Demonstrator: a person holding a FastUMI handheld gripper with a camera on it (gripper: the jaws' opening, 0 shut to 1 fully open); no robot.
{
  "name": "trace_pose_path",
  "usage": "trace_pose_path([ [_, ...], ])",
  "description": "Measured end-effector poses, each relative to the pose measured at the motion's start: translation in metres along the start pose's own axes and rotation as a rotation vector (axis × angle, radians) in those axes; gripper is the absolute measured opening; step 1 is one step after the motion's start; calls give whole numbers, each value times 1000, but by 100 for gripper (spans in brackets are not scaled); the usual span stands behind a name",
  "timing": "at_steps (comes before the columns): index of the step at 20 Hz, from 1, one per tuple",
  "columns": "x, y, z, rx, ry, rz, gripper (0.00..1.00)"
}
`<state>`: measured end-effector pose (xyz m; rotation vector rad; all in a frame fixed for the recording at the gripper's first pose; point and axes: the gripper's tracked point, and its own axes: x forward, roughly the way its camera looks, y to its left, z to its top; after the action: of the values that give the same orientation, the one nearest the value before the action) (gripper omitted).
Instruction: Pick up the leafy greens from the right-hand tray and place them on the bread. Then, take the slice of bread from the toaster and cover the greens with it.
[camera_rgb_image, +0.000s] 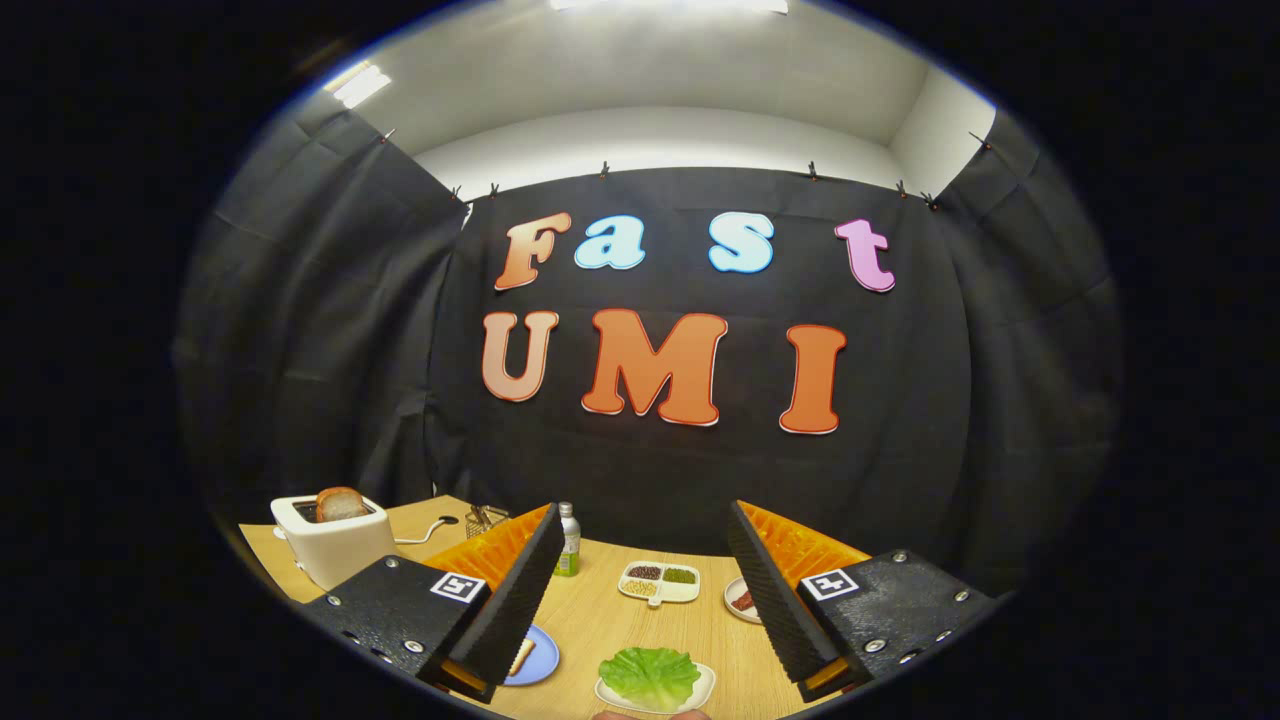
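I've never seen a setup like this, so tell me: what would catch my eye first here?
Probably the bright green lettuce on its white tray, low between the open gripper fingers. Then the white toaster far off to the left with a bread slice sticking out, and a blue plate with bread beside the left finger.

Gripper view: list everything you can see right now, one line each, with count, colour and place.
Leafy greens: one, green, on white tray between the fingers.
Bread slice: one, pale, on blue plate by left finger.
Toaster: one, white, far left.
Toast: one, brown, in toaster.
Bottle: one, green-labelled, beyond.
Divided dish: one, white, centre.
Small plate: one, white, by right finger.
Wire basket: one, behind.
Table: wooden.
Gripper: open.
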<state>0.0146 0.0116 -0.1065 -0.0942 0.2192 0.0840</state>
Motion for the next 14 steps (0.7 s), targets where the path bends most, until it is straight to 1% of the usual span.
trace_pose_path([
  [4, 5, 7, -51, -5, 125, 58, 99],
  [9, 11, 11, -123, 1, 377, 139, 99],
  [14, 18, -1, -172, 13, 599, 153, 97],
])
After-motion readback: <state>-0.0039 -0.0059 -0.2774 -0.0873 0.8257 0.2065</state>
